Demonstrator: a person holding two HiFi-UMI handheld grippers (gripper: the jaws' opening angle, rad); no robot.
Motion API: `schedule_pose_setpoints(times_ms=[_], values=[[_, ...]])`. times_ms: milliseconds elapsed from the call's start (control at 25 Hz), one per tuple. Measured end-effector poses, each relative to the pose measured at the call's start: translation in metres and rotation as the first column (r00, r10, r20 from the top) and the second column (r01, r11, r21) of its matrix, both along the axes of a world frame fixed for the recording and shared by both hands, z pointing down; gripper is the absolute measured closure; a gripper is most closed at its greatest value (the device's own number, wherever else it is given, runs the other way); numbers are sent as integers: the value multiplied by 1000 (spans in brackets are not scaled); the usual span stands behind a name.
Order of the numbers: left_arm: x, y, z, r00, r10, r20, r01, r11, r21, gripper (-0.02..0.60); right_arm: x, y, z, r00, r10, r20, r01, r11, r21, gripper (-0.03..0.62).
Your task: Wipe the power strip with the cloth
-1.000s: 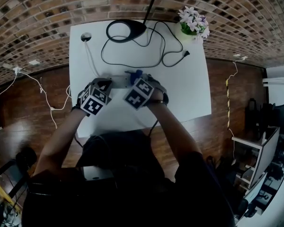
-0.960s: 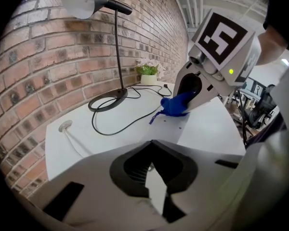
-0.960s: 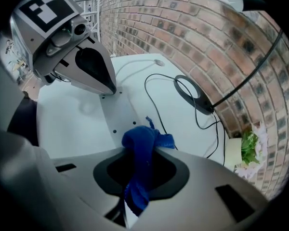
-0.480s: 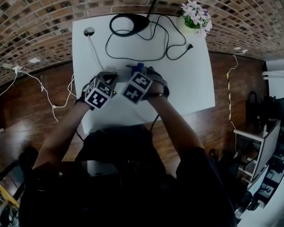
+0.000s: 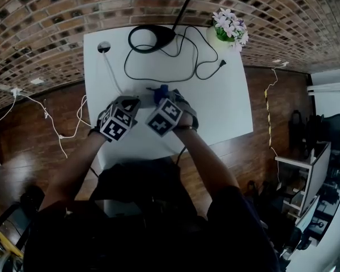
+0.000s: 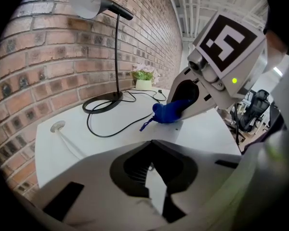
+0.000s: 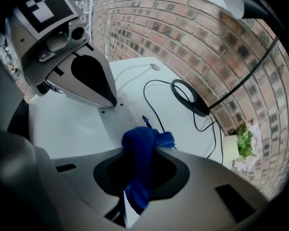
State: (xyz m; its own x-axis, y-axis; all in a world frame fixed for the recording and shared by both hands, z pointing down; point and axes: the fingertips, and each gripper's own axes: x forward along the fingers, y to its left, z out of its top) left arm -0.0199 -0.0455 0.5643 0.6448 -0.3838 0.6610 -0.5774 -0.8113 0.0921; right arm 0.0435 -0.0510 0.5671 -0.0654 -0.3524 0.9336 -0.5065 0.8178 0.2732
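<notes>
Centrally on the white table (image 5: 221,103), just below mid-frame in the head view, the two grippers sit side by side over the power strip (image 7: 111,125), which lies flat as a pale grey bar and is mostly covered by them from above. The right gripper (image 7: 143,150) points steeply down with its jaws clenched on the blue cloth (image 6: 168,112); the cloth bunches out past the jaw tips and rests on the strip, with a small loop of it sticking out to the side. The left gripper (image 6: 152,148), at the left of the head view, has its jaws drawn together with nothing gripped, and in the right gripper view its tip sits down on the end of the strip. Toward the top of the head view a black lamp base (image 5: 153,37) stands with its black cord (image 5: 198,55) looped across the tabletop, a flower pot (image 5: 229,30) occupies the upper right corner of the table, and a thin white cable (image 5: 110,69) runs down from the upper left. Behind the table rises a brick wall (image 6: 48,47).
</notes>
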Motion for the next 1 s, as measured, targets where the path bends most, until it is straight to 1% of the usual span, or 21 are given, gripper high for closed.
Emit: schedule_pose_setpoints(times_ms=[160, 240, 320, 360, 400, 440, 480, 560, 640, 720, 800, 880, 1000], values=[[0, -1, -2, 1000, -1, -25, 1, 1000, -9, 572, -6, -1, -4, 991, 90, 100, -93, 995, 30, 539], [-1, 0, 0, 1000, -5, -27, 5, 1000, -9, 572, -6, -2, -4, 986, 115, 121, -122, 991, 49, 539], [0, -1, -1, 999, -6, -36, 6, 1000, -7, 572, -7, -2, -4, 984, 121, 134, -130, 990, 59, 539], [0, -1, -1, 999, -7, -39, 7, 1000, -7, 572, -14, 0, -4, 980, 113, 163, -123, 991, 51, 539], [-1, -2, -1, 999, -6, -39, 6, 1000, -4, 572, -27, 3, -5, 970, 106, 220, -115, 993, 31, 536], [-2, -2, -1, 999, 0, -37, 1, 1000, 6, 572, -46, 7, -7, 953, 104, 285, -111, 994, 8, 536], [-3, -2, -2, 999, 8, -37, -7, 1000, 19, 574, -62, 10, -8, 942, 101, 321, -106, 994, -4, 537], [-4, 0, -1, 999, 9, -49, -7, 1000, 28, 581, -73, 12, -6, 947, 72, 313, -81, 997, 16, 537], [-4, -1, -2, 998, -15, -64, 15, 1000, 2, 578, -70, 11, -6, 949, 48, 313, -61, 998, 32, 536], [-3, -1, -2, 997, -13, -71, 12, 1000, -14, 580, -69, 9, -5, 949, 49, 312, -58, 998, 19, 536], [-3, 1, -2, 997, 17, -78, -19, 999, -29, 580, -69, 9, -6, 944, 72, 321, -74, 997, -7, 536], [-11, 2, -2, 998, 45, -47, -46, 999, -22, 580, -70, 10, -6, 938, 90, 336, -85, 996, -29, 536], [-38, -4, 10, 999, 2, 51, -4, 999, 37, 580, -70, 9, -7, 929, 113, 354, -98, 993, -59, 536]])
